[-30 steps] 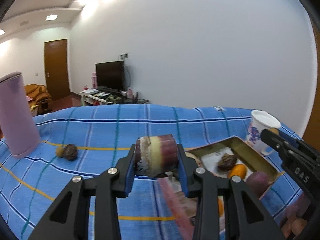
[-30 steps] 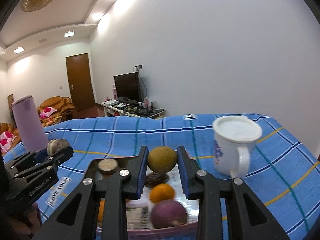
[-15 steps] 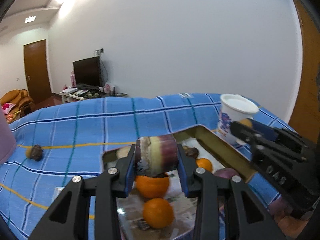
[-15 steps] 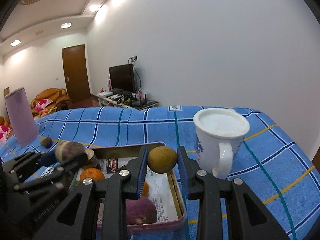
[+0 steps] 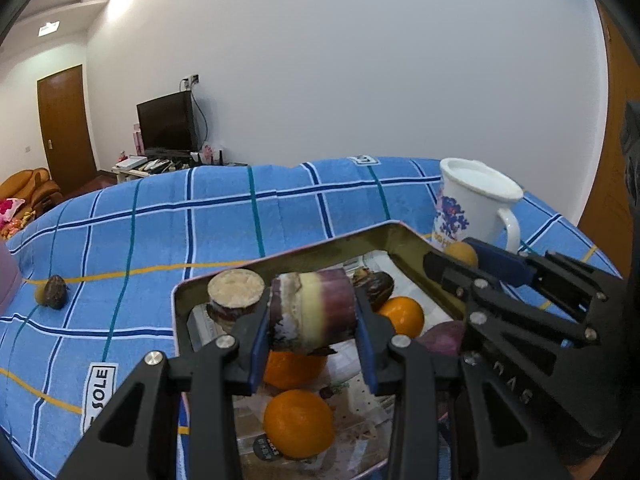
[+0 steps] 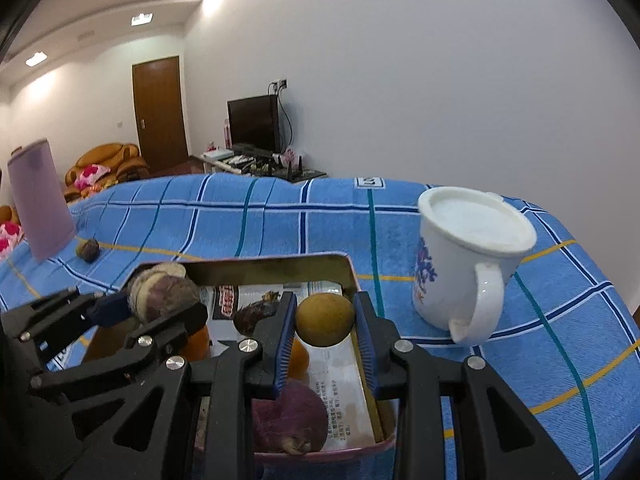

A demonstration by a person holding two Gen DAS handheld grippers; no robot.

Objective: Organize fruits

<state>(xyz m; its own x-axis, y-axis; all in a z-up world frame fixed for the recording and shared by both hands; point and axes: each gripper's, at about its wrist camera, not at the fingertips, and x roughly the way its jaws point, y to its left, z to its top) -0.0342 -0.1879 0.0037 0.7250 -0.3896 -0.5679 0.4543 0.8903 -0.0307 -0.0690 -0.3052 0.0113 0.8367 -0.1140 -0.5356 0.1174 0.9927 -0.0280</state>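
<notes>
My left gripper (image 5: pixel 312 320) is shut on a purple and cream sugarcane piece (image 5: pixel 314 312) and holds it over the metal tray (image 5: pixel 304 254). In the tray lie another sugarcane piece (image 5: pixel 234 292), oranges (image 5: pixel 298 424), a dark fruit (image 5: pixel 374 285) and a purple fruit (image 6: pixel 288 416). My right gripper (image 6: pixel 325 320) is shut on a small round brown fruit (image 6: pixel 325 320) above the tray's right rim (image 6: pixel 362 368). Each gripper shows in the other's view, the right one (image 5: pixel 472 258) and the left one (image 6: pixel 160 294).
A white mug with a blue pattern (image 6: pixel 466 264) stands right of the tray. A lilac cup (image 6: pixel 38 198) stands at the far left, with two small fruits (image 5: pixel 52 290) near it. The table has a blue checked cloth (image 5: pixel 224 220).
My left gripper has carried the sugarcane piece rightward from the cloth to over the tray. My right gripper has drifted right, toward the tray's right rim, still holding the brown fruit.
</notes>
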